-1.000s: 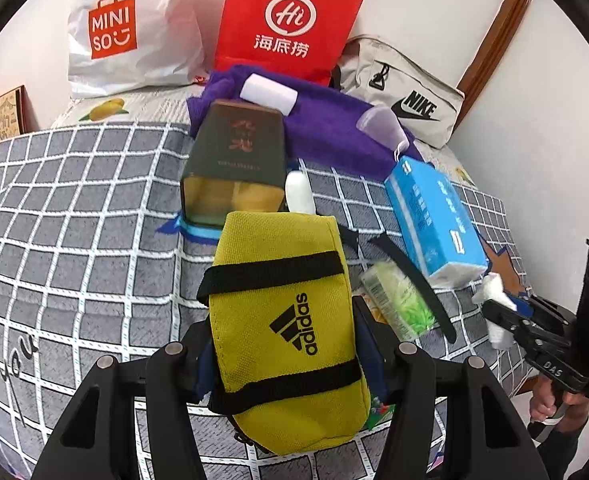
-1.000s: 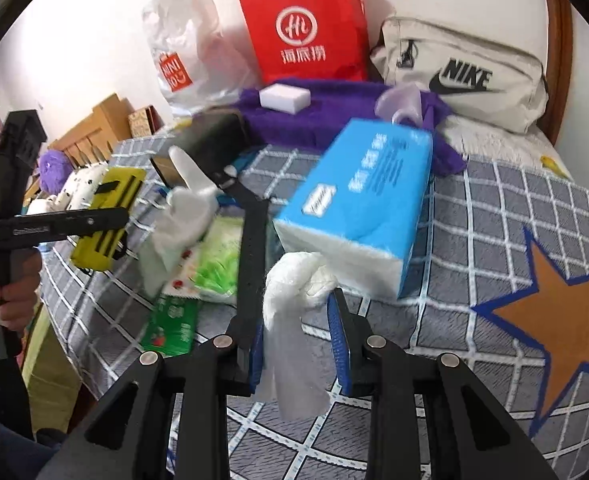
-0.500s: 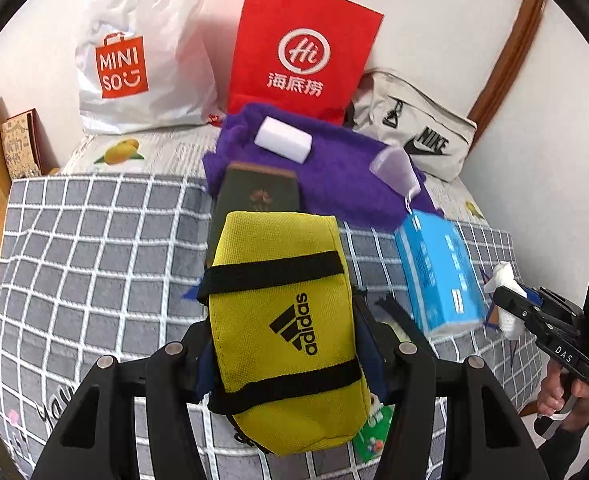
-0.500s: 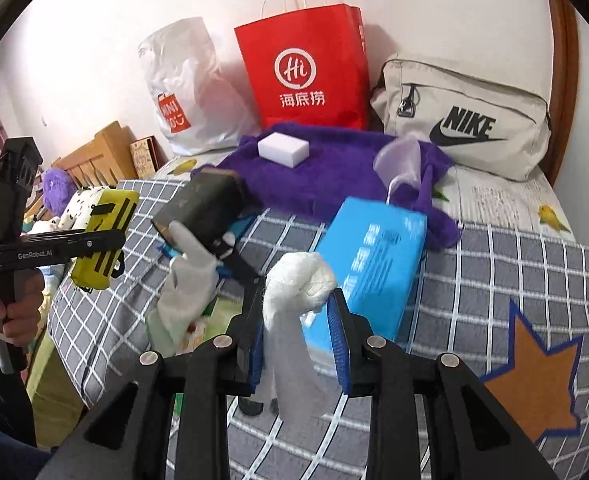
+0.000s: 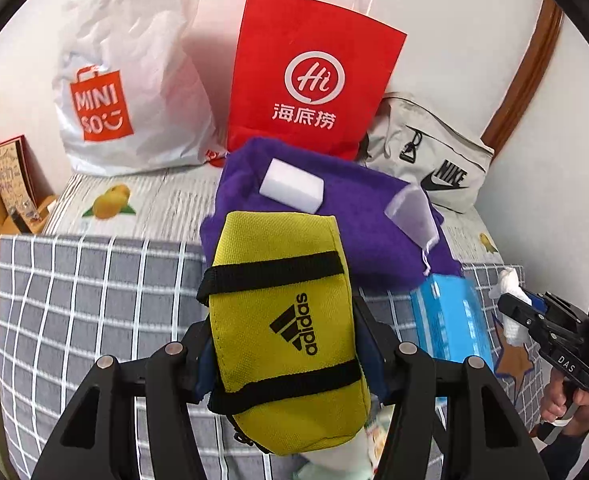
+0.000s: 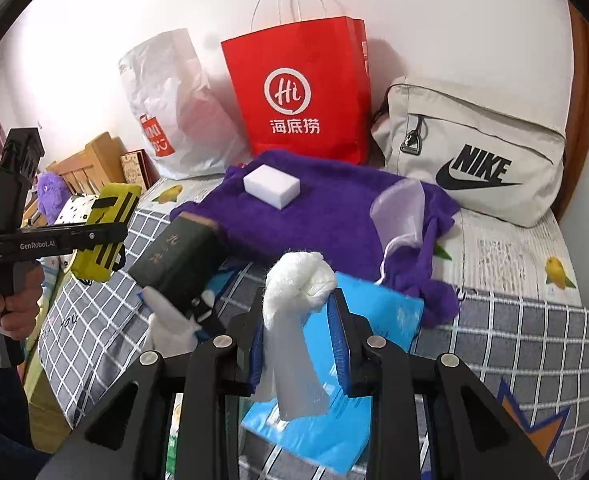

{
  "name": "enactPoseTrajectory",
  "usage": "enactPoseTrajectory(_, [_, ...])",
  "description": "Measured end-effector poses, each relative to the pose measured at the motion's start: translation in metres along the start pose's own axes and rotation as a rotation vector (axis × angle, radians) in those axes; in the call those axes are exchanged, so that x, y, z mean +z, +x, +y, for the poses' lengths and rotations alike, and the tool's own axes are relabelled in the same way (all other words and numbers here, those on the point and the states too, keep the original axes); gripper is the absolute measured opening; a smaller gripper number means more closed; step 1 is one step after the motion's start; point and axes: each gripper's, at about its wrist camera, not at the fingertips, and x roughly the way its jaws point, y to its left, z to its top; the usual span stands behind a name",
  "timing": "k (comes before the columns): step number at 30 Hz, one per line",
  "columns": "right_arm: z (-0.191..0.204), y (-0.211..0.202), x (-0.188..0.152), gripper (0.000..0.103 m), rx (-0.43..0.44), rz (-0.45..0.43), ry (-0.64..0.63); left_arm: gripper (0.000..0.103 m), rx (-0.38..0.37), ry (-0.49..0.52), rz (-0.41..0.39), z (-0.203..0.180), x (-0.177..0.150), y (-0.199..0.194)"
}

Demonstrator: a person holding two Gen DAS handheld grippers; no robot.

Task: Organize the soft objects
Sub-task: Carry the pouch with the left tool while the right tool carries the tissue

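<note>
Red paper bag (image 6: pixel 298 92) up against the wall. White plastic bag (image 6: pixel 174 108) just beside it, on its left. Dark box (image 6: pixel 174 256) lying tilted on the gray checked blanket (image 5: pixel 86 292).

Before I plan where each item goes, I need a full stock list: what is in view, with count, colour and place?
Yellow fabric Adidas pouch: 1, yellow with black straps, in the left hand-held gripper.
Crumpled white plastic bag: 1, white, in the right hand-held gripper.
Fluffy purple towel: 1, purple, on the bed.
White foam block: 1, white, on the towel.
Translucent mesh pouch: 1, pale lilac, on the towel.
Blue tissue pack: 1, blue, on the checked blanket.
Dark box: 1, dark green, beside the towel.
Red paper bag: 1, against the wall.
White Miniso bag: 1, left of the red bag.
Beige Nike bag: 1, right of it.
Hand-held grippers: 2, black, left, right.
</note>
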Motion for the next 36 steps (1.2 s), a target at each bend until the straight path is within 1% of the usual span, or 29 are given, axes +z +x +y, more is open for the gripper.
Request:
enactPoseTrajectory(3, [-0.008,0.007,0.009,0.029,-0.011,-0.001,0.011,0.056,0.0,0.005,0.001,0.001,0.014,0.01])
enactPoseTrajectory(10, [-0.029,0.024,0.028,0.029,-0.089,0.002,0.052,0.056,0.008,0.015,-0.004,0.003,0.046,0.037])
enactPoseTrajectory(13, [-0.035,0.034,0.033,0.029,-0.107,0.009,0.064,0.056,0.014,0.024,-0.008,0.001,0.06,0.049])
enactPoseTrajectory(17, [-0.045,0.048,0.042,0.029,-0.12,0.013,0.088,0.056,0.021,0.04,0.01,-0.002,0.075,0.071])
enactPoseTrajectory(27, [-0.058,0.085,0.062,0.029,-0.124,0.041,0.094,0.056,0.014,0.038,0.052,-0.007,0.1,0.119])
enactPoseTrajectory(30, [-0.062,0.097,0.064,0.029,-0.126,0.057,0.095,0.056,0.022,0.056,0.064,-0.011,0.107,0.134])
enactPoseTrajectory(33, [-0.064,0.112,0.065,0.029,-0.139,0.087,0.079,0.056,0.038,0.077,0.09,-0.013,0.11,0.152])
enactPoseTrajectory(36, [-0.071,0.122,0.064,0.029,-0.146,0.093,0.103,0.056,0.046,0.085,0.112,-0.013,0.107,0.166])
